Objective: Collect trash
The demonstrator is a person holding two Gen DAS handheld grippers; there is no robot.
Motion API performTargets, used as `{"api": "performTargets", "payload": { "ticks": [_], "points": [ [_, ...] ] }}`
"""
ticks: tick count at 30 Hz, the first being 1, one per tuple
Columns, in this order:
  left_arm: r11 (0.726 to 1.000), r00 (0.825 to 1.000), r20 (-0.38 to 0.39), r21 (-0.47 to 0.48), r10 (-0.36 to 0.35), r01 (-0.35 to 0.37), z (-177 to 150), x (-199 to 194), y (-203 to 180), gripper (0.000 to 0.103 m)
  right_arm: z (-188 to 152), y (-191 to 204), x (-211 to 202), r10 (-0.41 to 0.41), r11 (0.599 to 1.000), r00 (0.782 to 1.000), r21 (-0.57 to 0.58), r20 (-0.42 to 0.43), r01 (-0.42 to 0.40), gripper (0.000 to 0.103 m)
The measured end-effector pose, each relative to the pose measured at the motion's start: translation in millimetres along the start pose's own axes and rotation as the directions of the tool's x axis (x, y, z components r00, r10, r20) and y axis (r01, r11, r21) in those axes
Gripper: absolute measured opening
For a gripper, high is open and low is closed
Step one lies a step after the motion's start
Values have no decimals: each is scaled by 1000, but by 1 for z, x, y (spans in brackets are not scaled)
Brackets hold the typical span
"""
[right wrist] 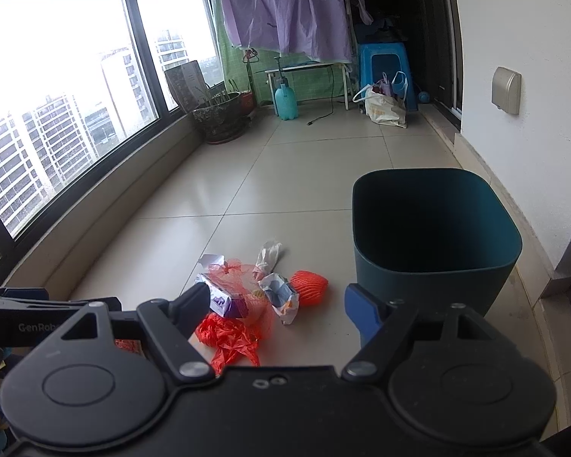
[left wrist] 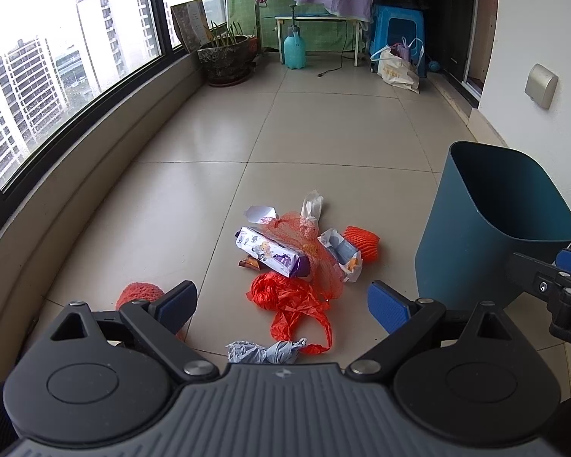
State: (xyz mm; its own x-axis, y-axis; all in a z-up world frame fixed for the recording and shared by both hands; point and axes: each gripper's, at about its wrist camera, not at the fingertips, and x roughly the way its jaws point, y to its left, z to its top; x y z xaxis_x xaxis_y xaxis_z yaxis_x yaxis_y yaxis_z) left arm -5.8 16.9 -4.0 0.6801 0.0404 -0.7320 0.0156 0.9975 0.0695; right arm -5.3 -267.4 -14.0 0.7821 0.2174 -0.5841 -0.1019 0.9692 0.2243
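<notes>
A heap of trash lies on the tiled floor: a purple-and-white box [left wrist: 272, 253] [right wrist: 224, 299], an orange mesh net [left wrist: 312, 251] [right wrist: 243, 285], a red plastic bag [left wrist: 285, 301] [right wrist: 228, 339], an orange foam sleeve [left wrist: 361, 242] [right wrist: 310, 282], crumpled white wrappers [left wrist: 342, 253] [right wrist: 281, 295] and a grey paper wad [left wrist: 264, 352]. Another orange foam sleeve [left wrist: 139, 291] lies by my left finger. A dark teal bin [left wrist: 487, 224] [right wrist: 434, 236] stands right of the heap. My left gripper [left wrist: 281, 304] hangs open above the red bag. My right gripper [right wrist: 276, 306] is open too, over the heap, holding nothing.
A curved window sill [left wrist: 106, 175] runs along the left. At the far end stand a plant pot [left wrist: 226, 59], a turquoise sprayer bottle [left wrist: 295, 51], a white bench [left wrist: 318, 19], a blue stool [left wrist: 397, 23] and a shopping bag [left wrist: 397, 68]. A white wall [left wrist: 544, 30] closes the right side.
</notes>
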Motion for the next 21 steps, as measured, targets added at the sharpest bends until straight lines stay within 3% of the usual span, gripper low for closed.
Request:
{"api": "performTargets", "payload": {
  "ticks": [21],
  "points": [
    [1000, 1000, -6, -9, -5, 5, 2, 4, 1, 97, 12, -8, -3, -8, 1000, 1000, 14, -11, 8, 77]
  ]
}}
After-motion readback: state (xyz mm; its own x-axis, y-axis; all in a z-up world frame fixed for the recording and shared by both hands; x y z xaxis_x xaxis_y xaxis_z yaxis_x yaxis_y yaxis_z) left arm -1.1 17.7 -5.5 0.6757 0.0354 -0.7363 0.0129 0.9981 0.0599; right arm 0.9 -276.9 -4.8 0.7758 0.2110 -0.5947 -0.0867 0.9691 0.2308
